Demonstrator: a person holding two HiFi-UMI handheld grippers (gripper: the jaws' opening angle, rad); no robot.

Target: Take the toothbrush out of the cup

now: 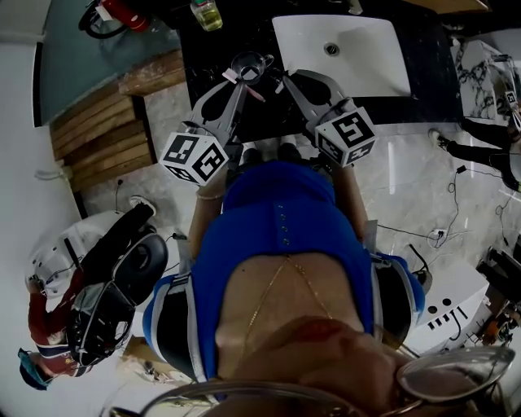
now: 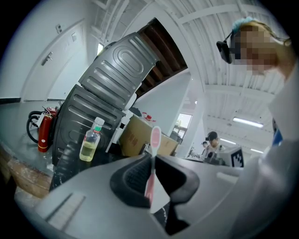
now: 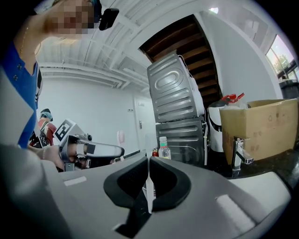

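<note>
A pink toothbrush [image 2: 155, 137] stands head-up between the pads of my left gripper [image 2: 150, 179], which is shut on its handle. In the head view the toothbrush [image 1: 244, 83] lies across the left gripper's [image 1: 241, 79] tips, just in front of a clear cup [image 1: 251, 65] over the black counter. My right gripper [image 3: 148, 186] is shut on a thin clear wall, apparently the cup's rim. In the head view the right gripper [image 1: 281, 79] meets the cup's right side. In the right gripper view the toothbrush head [image 3: 121, 137] shows to the left, apart from the cup.
A white sink [image 1: 342, 49] with a faucet [image 3: 239, 154] is set in the black counter [image 1: 220, 106] to the right. A bottle of yellow liquid [image 1: 206, 14] stands behind. A cardboard box [image 3: 257, 126], a grey metal appliance [image 2: 112, 93] and a fire extinguisher [image 2: 44, 130] are beyond.
</note>
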